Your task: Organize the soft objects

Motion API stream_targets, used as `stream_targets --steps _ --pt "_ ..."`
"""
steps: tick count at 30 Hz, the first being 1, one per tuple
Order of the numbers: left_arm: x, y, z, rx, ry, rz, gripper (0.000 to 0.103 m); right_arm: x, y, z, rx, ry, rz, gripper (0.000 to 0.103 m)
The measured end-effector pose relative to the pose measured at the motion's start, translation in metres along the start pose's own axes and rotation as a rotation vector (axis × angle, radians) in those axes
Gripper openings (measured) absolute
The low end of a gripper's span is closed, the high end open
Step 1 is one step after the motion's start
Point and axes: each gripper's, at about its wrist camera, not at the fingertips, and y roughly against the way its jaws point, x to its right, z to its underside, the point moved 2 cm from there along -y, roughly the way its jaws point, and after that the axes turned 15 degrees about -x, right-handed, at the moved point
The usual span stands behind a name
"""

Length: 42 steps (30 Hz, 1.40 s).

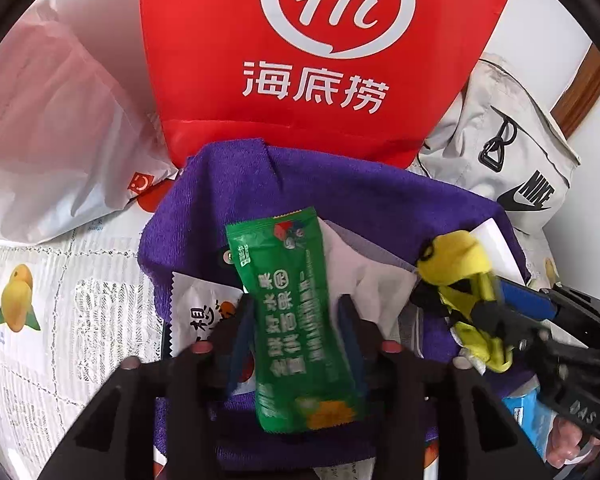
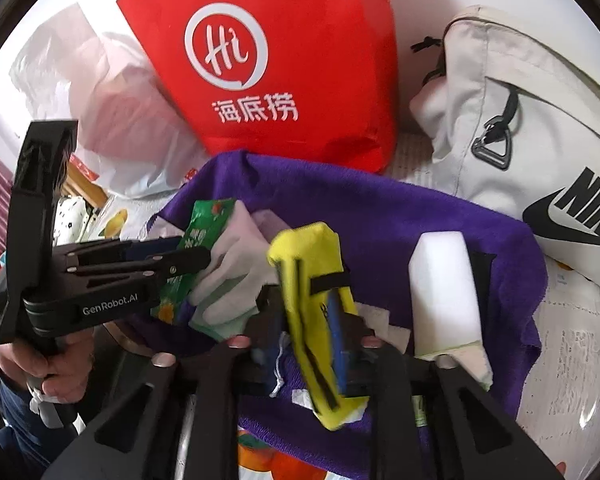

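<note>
Purple towel (image 1: 340, 200) lies spread on the table, in front of the red bag (image 1: 300, 60) and beside the white Nike bag (image 2: 540, 120). Left gripper (image 1: 296, 320) straddles the green packet (image 1: 292, 312); its pads appear just clear of the packet, jaws released. Right gripper (image 2: 312, 340) straddles the yellow pouch (image 2: 316, 300) above the towel; grip contact cannot be confirmed. White foam block (image 2: 444, 284) rests on the towel.

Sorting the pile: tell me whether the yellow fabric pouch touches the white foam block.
Apart: the right wrist view shows purple towel between the yellow fabric pouch and the white foam block.
</note>
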Motion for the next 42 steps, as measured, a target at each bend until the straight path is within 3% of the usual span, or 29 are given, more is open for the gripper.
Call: stream_targets --steps 2,13,20,24,28,30,42 --pt "0.000 0.005 0.001 0.008 -0.005 -0.008 0.060 -0.002 0.001 0.002 0.006 0.002 -0.006 0.046" --pt "0.001 0.042 0.024 0.042 -0.015 -0.081 0.073 -0.006 0.031 0.022 0.045 -0.023 0.010 0.051" --pt "0.013 0.077 0.058 0.071 -0.039 -0.111 0.086 -0.012 0.065 0.055 0.091 -0.062 0.044 0.070" --pt "0.020 0.092 0.084 0.080 -0.037 -0.136 0.093 -0.017 0.079 0.075 0.114 -0.073 0.072 0.080" --pt "0.022 0.106 0.113 0.091 -0.020 -0.140 0.097 -0.024 0.092 0.101 0.128 -0.078 0.107 0.082" --pt "0.024 0.112 0.130 0.092 -0.012 -0.143 0.097 -0.027 0.099 0.116 0.137 -0.090 0.101 0.087" --pt "0.043 0.146 0.241 0.159 0.002 -0.181 0.097 -0.056 0.145 0.220 0.219 -0.100 0.131 0.092"
